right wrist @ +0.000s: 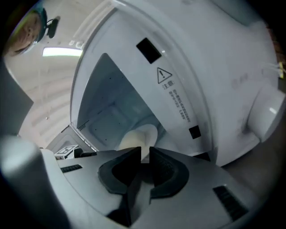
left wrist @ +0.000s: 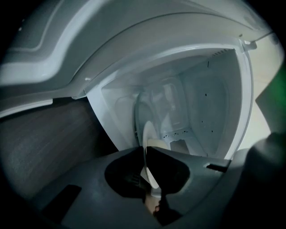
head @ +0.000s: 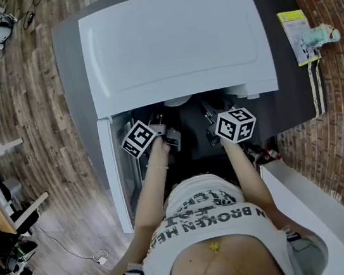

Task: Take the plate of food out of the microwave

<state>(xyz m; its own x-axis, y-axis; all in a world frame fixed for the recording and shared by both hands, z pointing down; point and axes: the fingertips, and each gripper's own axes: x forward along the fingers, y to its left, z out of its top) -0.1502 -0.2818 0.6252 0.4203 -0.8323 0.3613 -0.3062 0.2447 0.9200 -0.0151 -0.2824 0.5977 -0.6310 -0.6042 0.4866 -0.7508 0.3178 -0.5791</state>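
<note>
The plate (left wrist: 146,134) sits at the mouth of the microwave (head: 177,43), partly inside the white cavity, and shows edge-on in the left gripper view as a thin white rim. A pale cream lump (left wrist: 159,144) lies against its face; what it is cannot be told. The left gripper (left wrist: 145,147) has its jaws pressed together on that rim, with the plate's edge running down between them. On the other side, the right gripper (right wrist: 145,150) is likewise clamped on the plate's cream edge, with only a narrow slit between its jaws, filled by the rim. In the head view both grippers reach side by side under the microwave's front edge, marker cubes up. The microwave door (head: 115,174) hangs open at the left. The microwave stands on a grey table (head: 71,65), with wooden floor (head: 29,123) to the left and a brick wall (head: 340,108) to the right
</note>
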